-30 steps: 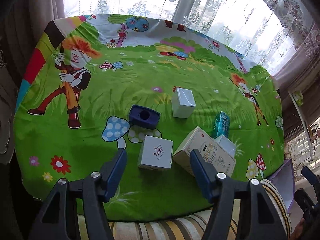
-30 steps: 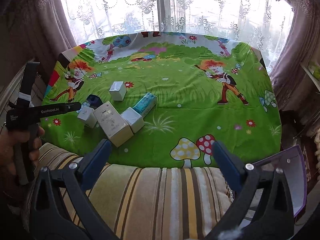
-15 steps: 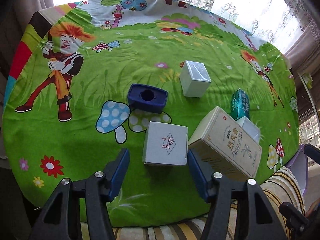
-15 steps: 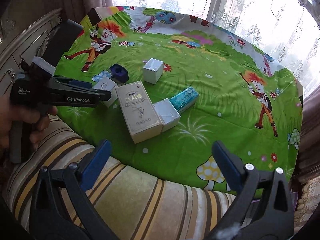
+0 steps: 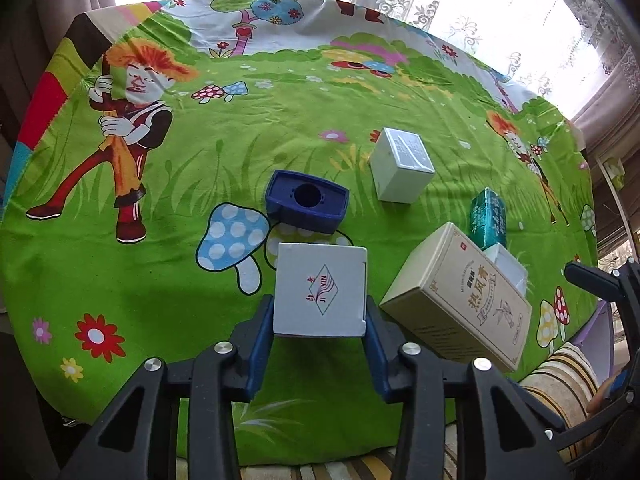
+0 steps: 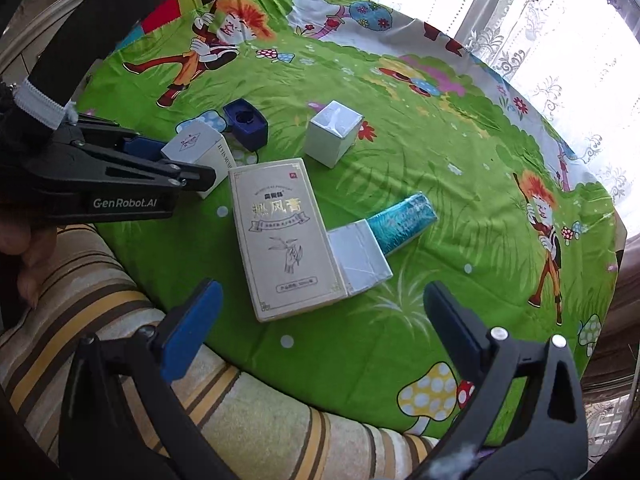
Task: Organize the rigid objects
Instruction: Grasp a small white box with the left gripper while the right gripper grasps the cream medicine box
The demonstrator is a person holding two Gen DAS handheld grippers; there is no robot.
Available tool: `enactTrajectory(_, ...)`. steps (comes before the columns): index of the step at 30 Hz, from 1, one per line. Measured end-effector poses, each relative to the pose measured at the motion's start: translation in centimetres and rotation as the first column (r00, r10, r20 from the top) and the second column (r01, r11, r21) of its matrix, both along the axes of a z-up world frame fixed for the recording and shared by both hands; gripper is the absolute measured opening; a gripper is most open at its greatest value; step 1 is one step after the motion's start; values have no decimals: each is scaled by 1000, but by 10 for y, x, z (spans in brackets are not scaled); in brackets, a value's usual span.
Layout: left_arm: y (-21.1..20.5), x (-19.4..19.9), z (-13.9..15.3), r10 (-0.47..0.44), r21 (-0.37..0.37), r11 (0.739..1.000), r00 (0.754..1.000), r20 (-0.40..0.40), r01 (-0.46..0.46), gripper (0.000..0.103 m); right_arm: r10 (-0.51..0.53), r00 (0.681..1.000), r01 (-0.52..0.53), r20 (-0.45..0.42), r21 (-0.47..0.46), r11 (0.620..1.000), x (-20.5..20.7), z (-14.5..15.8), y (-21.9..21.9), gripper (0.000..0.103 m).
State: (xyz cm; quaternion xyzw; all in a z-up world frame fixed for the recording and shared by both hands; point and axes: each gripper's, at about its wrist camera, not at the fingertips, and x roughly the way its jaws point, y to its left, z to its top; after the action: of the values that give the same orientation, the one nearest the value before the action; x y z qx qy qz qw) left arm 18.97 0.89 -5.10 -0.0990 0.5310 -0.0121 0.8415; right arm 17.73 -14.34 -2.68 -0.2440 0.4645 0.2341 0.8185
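On the cartoon-printed green tablecloth point(image 5: 168, 280), the small white logo carton point(image 5: 320, 290) lies nearest, the dark blue plastic holder point(image 5: 306, 206) just behind it, the white cube box point(image 5: 402, 170) farther right, and the long cream carton point(image 5: 460, 298) right, touching a small white box point(image 6: 360, 258) beside the teal packet point(image 5: 488, 218).

White logo box point(image 5: 320, 290) upright, nearest edge; navy holder w/ round hole point(image 5: 307, 206) just behind. Plain white cube point(image 5: 401, 170) apart. Long cream carton point(image 5: 460, 298) flat, touching small white box point(image 6: 359, 258) & teal pack point(image 6: 402, 222).
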Motion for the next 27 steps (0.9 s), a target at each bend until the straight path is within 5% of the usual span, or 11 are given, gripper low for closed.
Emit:
enactTrajectory(6,14,-11,10,71,-44,997,996,60,-69,42,18,999,-18,-26,-7,1000,10,-11,13,100)
enactTrajectory(17,25,-16,12,127,-91,989,988,84,-119,42,65,997,-66,-30,-17,998,2,-16,27,60)
enactTrajectory(27,17,-26,25,118,-76,991,985,129,-109,42,44,999,-41,-28,103,994,-5,1,12,57)
